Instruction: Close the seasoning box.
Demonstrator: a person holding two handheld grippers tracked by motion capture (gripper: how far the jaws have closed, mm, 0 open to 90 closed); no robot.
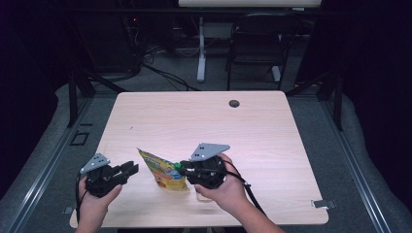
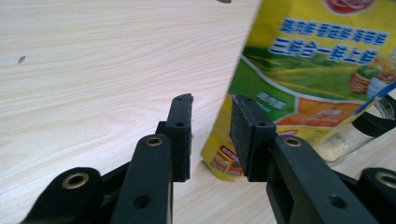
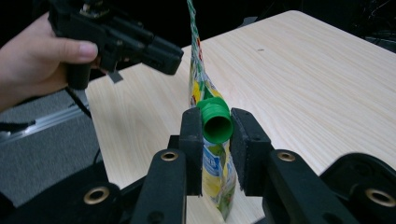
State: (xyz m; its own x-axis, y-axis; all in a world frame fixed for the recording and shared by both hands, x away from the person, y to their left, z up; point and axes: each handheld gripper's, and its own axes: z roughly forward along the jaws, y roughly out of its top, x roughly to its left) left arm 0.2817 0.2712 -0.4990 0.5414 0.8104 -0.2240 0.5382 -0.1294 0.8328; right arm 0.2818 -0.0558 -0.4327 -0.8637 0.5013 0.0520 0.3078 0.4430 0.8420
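Wooden table (image 1: 252,121): we see yellow pouch (image 1: 165,171) near its front edge, right gripper (image 3: 215,140) clamping the pouch's green cap (image 3: 216,122); left gripper (image 2: 211,135) open just beside it.

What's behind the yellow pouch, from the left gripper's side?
In the left gripper view a clear jar with pale powder at its bottom shows past the yellow pouch's lower right edge. The pouch covers most of the jar, so its top and fill level cannot be seen.

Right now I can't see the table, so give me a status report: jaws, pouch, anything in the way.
Right gripper jaws clamp the green spout of the yellow pouch. Left gripper jaws apart, holding nothing, beside the pouch. A glass jar sits behind the pouch.
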